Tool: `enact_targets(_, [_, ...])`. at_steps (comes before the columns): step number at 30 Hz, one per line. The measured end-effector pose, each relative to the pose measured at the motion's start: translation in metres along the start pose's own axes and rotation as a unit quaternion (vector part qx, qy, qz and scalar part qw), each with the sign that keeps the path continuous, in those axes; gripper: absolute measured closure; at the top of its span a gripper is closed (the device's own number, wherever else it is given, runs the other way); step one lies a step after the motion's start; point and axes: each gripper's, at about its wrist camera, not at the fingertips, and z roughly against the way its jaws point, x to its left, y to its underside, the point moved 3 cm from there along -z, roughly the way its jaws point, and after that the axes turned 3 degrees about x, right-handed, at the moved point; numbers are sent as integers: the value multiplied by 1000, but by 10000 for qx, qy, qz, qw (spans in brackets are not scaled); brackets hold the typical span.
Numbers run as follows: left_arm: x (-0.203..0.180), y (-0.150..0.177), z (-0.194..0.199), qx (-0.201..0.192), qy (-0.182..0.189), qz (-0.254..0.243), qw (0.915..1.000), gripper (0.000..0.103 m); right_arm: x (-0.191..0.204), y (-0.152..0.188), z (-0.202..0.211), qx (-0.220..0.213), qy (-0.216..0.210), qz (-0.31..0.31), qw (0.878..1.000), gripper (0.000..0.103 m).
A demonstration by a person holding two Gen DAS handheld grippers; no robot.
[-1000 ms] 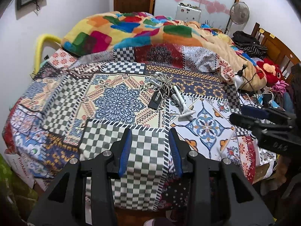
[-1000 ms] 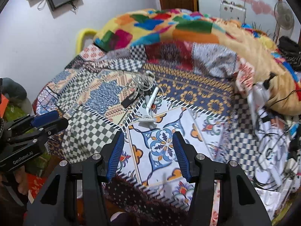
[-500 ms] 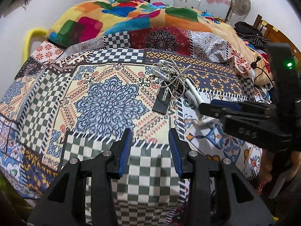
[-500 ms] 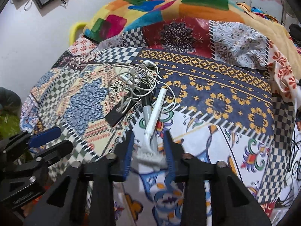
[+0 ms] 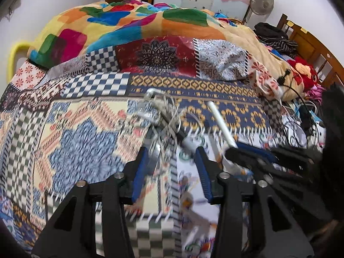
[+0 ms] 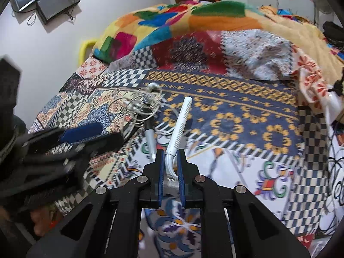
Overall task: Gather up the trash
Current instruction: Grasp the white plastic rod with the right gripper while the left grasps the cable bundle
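In the left wrist view, our left gripper (image 5: 172,167) hangs over the bed (image 5: 86,142), near its front edge. Its jaws are opening and nothing is pressed between them. Just past the tips lies a messy bunch of white wires (image 5: 159,111) with a grey stick-like thing (image 5: 187,142) beside it; this part is blurry. To the right, our right gripper (image 5: 238,150) has the low end of a white razor (image 5: 219,120). A bright blanket (image 5: 129,25) is piled at the far end of the bed.

In the right wrist view, our right gripper (image 6: 169,172) is squeezed tight on the white razor (image 6: 179,124) near its head. The handle points away over the bed (image 6: 247,116). The wires (image 6: 137,105) lie just left of it, toward the middle of the bed. Our left gripper (image 6: 103,133) comes in from the left edge, near the wires.
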Motion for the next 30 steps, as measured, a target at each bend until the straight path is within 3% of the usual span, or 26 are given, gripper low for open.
enact_targets(7, [15,-28,-33,64,15,543,9985,58,-21,5,10,-46,148,-74,9999,92])
enact_targets(10, [15,-33,-40,153,281,660,9973,94,-27,7,14,-44,129,-169,9998,92])
enact_targets(11, [14,-35,-40,131,231,642,9976,96,-28,7,16,-53,139,-176,9997,92])
enact_targets(15, [5,-40,-26,-40,108,512,9986,98,-26,8,27,-114,182,-145,9997,92])
enact_targets(24, [-16,-60,48,-608,143,225,9978,98,-10,5,65,-337,207,52,9992,92])
enact_targets(30, [-31,-57,80,-675,85,38,9977,98,0,3,88,-482,148,118,9987,92])
